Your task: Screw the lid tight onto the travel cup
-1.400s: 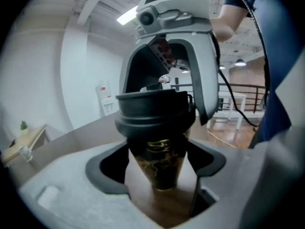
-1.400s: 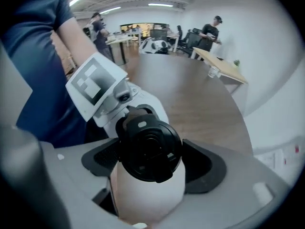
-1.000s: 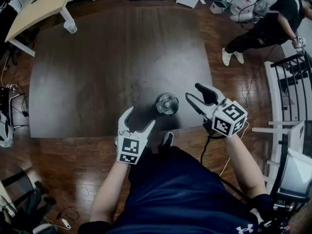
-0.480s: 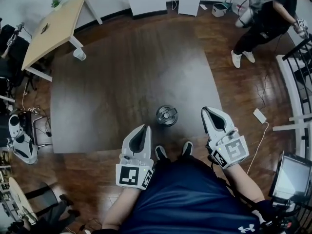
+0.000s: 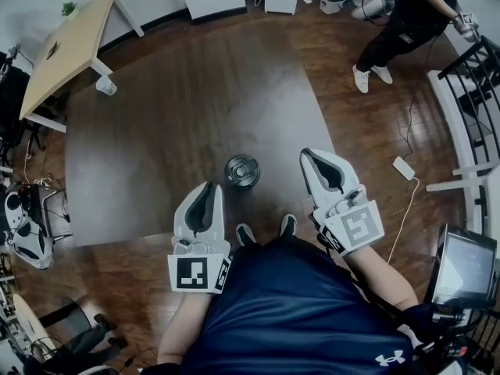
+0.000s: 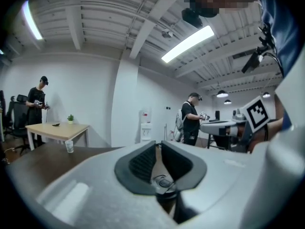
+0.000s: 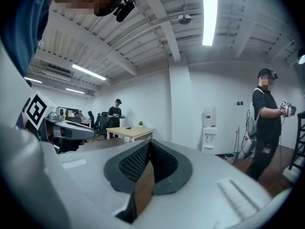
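Head view, then each gripper view: cup stands alone, both claws empty

Head view: the travel cup (image 5: 242, 171) stands upright and capped near the front edge of the dark table (image 5: 156, 131). The left gripper (image 5: 209, 187) hangs to the cup's lower left and the right gripper (image 5: 309, 155) to its right. Both are clear of the cup and point away from the wearer. A light wooden table (image 5: 62, 53) stands at the far left, and another person (image 5: 406, 14) is at the upper right.

Left gripper view: the left gripper (image 6: 158, 144) has jaws that have just been opening a crack. Only a thin slit parts the tips, so the claw reads as clenched, with nothing between the pads. The cup's top shows through the gap lower down, beyond the jaws and untouched.

Right gripper view: the right gripper (image 7: 149, 144) is clenched, its pads meeting at the tips and grasping nothing. Brown wood (image 7: 143, 190) shows through the gap below them.
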